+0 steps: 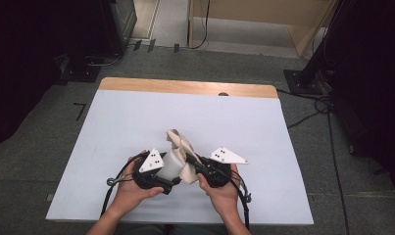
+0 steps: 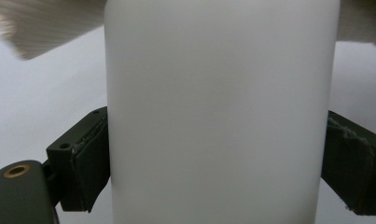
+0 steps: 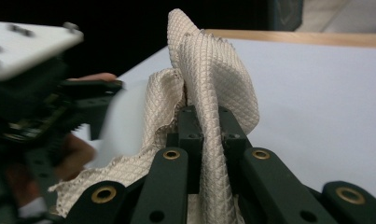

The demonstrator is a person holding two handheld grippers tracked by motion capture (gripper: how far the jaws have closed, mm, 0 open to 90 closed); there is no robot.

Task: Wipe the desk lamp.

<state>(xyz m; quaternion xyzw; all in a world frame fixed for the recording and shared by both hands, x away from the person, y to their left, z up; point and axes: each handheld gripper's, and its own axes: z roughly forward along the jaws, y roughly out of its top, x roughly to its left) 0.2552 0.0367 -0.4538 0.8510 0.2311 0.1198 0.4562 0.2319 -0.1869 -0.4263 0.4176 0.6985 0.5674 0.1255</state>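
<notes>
Bottle [image 2: 220, 112] sits white and smooth between the pads of the left gripper [image 1: 161, 172], which press on its two sides — a firm clamp, seen close in the left gripper view. On the table [image 1: 136, 117] it is held near the front edge, just beside the right gripper [image 1: 197, 164]. That one has its jaws pinched tight on a beige cloth [image 3: 213, 84] with a quilted weave; the cloth rises in a fold above the jaws and drapes against the bottle. Both hands — left [image 1: 131, 188], right [image 1: 222, 191] — grip their tools close together over the pale sheet.
</notes>
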